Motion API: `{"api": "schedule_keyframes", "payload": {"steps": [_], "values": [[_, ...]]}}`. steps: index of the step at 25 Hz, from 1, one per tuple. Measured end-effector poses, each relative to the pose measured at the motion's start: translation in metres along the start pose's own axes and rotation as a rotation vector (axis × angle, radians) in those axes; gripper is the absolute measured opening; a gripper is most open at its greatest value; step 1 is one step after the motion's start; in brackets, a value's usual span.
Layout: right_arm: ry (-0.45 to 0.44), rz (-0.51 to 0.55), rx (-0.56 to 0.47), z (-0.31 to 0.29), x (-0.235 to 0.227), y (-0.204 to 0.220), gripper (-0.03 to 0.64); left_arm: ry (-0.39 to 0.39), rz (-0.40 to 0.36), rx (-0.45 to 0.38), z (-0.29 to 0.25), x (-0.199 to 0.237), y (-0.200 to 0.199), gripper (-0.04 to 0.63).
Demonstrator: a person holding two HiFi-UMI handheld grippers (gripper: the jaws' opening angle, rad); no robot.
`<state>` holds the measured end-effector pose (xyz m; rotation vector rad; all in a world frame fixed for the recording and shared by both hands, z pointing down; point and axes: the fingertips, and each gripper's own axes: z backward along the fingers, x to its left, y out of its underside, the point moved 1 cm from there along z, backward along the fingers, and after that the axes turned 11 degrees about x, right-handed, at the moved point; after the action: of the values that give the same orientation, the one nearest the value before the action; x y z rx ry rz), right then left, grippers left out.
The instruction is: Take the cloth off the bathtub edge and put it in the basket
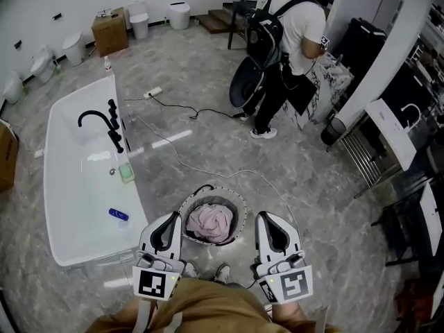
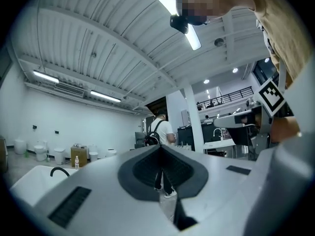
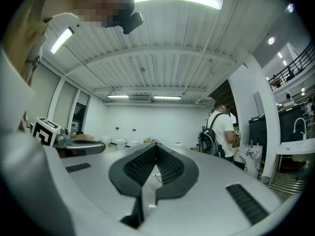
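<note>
Grey floor (image 1: 305, 186) fills the head view; the pink cloth (image 1: 211, 222) lies in the basket (image 1: 240, 211) beside the bathtub's (image 1: 76, 186) near corner. Left gripper view: the left gripper (image 2: 160, 149) has its 2 jaws together, empty. Right gripper view: the right gripper (image 3: 156, 149) likewise, holding nothing.

no readable text, label, brand or number — none anywhere
</note>
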<state>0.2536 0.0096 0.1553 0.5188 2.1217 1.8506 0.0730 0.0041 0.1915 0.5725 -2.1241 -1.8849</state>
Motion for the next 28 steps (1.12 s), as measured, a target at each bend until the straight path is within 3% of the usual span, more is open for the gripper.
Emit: {"api": "schedule_keyframes", "payload": {"steps": [6, 28], "values": [[0.002, 0.021, -0.012, 0.006, -0.005, -0.010, 0.005, -0.036, -0.049, -0.090, 0.002, 0.015, -0.025, 0.006], [-0.062, 0.100, -0.033, -0.044, -0.013, -0.043, 0.005, -0.070, -0.020, -0.080, -0.032, 0.038, -0.037, 0.006]]}}
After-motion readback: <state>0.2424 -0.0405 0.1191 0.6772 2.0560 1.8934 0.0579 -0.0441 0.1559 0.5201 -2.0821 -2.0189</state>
